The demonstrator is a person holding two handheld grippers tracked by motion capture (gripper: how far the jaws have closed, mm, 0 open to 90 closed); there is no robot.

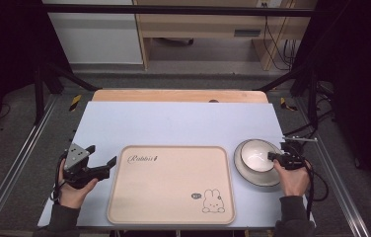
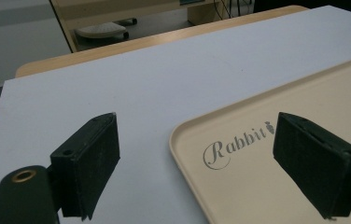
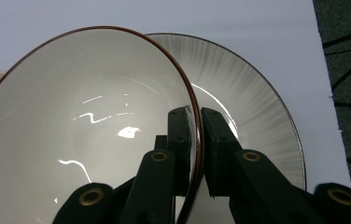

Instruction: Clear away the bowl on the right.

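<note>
Right hand-held gripper (image 3: 193, 154) pinching bowl (image 1: 256, 154) rim, on plate (image 1: 242, 170) at frame right | left hand-held gripper (image 2: 197, 163) spread by tray (image 1: 168, 197) | I lift straight, keep pinch firm so rim won't slip

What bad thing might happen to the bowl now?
The right tool pinches only the bowl's thin rim, so the smooth bowl might slip or tip when lifted. It could also knock or drag the plate under it. The left tool is open by the tray, not helping.
</note>
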